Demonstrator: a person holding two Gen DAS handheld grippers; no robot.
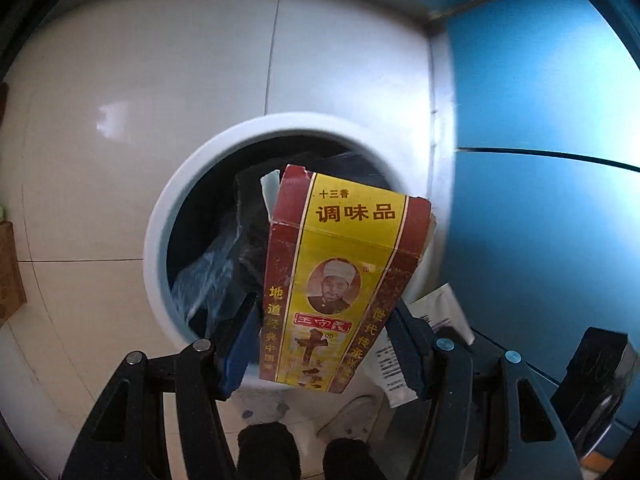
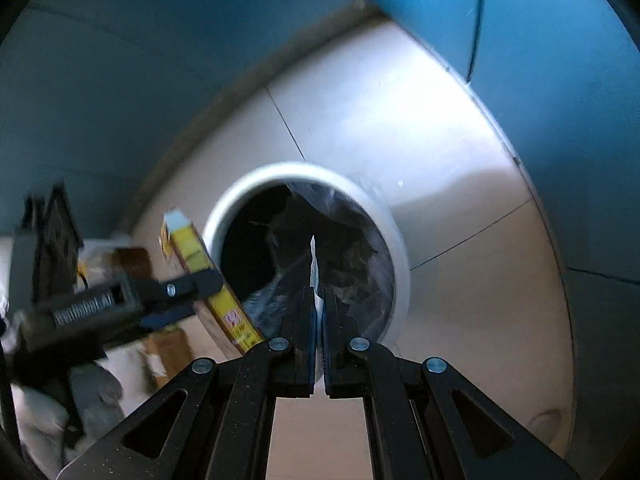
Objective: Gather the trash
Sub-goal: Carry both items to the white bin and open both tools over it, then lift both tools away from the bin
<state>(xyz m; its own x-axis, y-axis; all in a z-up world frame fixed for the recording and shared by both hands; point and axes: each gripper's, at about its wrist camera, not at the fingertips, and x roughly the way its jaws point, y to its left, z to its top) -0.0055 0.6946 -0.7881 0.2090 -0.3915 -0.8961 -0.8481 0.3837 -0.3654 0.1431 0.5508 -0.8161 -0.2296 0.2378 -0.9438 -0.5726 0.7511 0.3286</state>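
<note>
My left gripper (image 1: 324, 320) is shut on a red and yellow seasoning box (image 1: 340, 276) and holds it just above the white round bin (image 1: 160, 240), which is lined with a dark bag. In the right wrist view the same box (image 2: 200, 264) and left gripper (image 2: 188, 296) show at the left of the bin (image 2: 400, 248). My right gripper (image 2: 318, 300) is shut on a thin white paper wrapper (image 2: 314, 264), seen edge-on over the bin's mouth. The wrapper (image 1: 436, 308) and the right gripper's body show at lower right in the left wrist view.
The bin stands on a white tiled floor (image 1: 120, 120) next to blue cabinet fronts (image 1: 540, 160). A brown cardboard box (image 1: 10, 272) lies at the far left. More boxes and pale bags (image 2: 132, 264) sit left of the bin in the right wrist view.
</note>
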